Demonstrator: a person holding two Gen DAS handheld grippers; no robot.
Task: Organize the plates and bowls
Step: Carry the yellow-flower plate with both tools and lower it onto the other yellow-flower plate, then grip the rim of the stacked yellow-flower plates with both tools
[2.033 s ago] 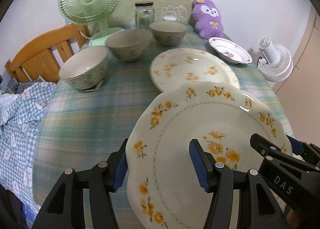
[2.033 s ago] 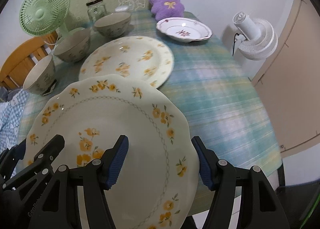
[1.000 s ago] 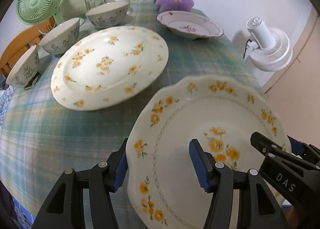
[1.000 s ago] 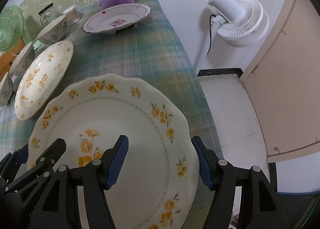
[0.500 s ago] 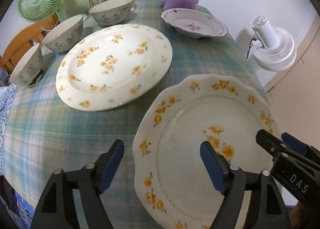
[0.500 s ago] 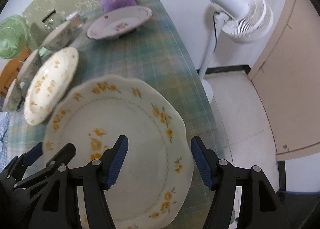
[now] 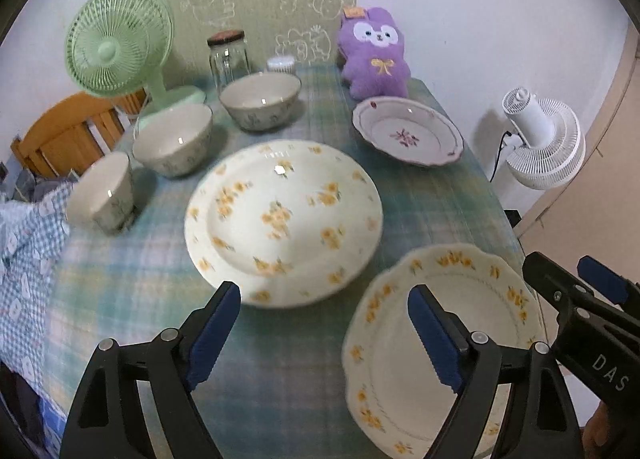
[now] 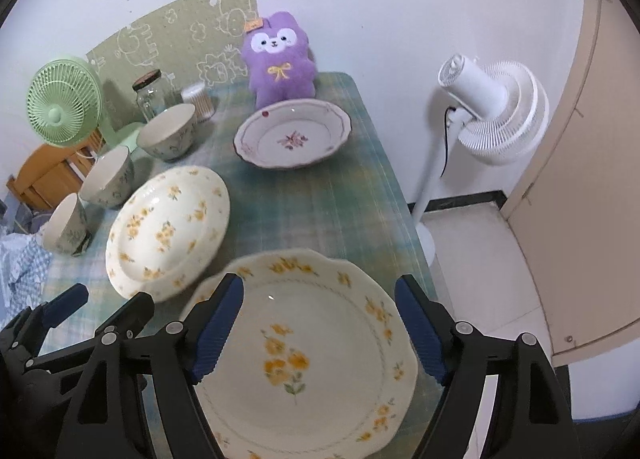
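Both grippers, left gripper (image 7: 324,333) and right gripper (image 8: 320,331), have let go; jaws opening, empty above the scalloped plate (image 8: 316,355) now resting on the counter (image 8: 320,203), so another dish comes next.

**Both grippers spread wide and tilted downward**

The left gripper (image 7: 324,331) pointed steeply down and forward, toward 12 o'clock in its own wrist view. Its jaws were opening, with no pad pressing on anything; the blue pads (image 7: 214,333) stood far apart. The right gripper (image 8: 320,331) took much the same downward tilt, its jaws likewise opening and gripping nothing. In the left wrist view the right gripper showed at about 4 o'clock; in the right wrist view the left gripper lay at about 8 o'clock, just beside its partner.
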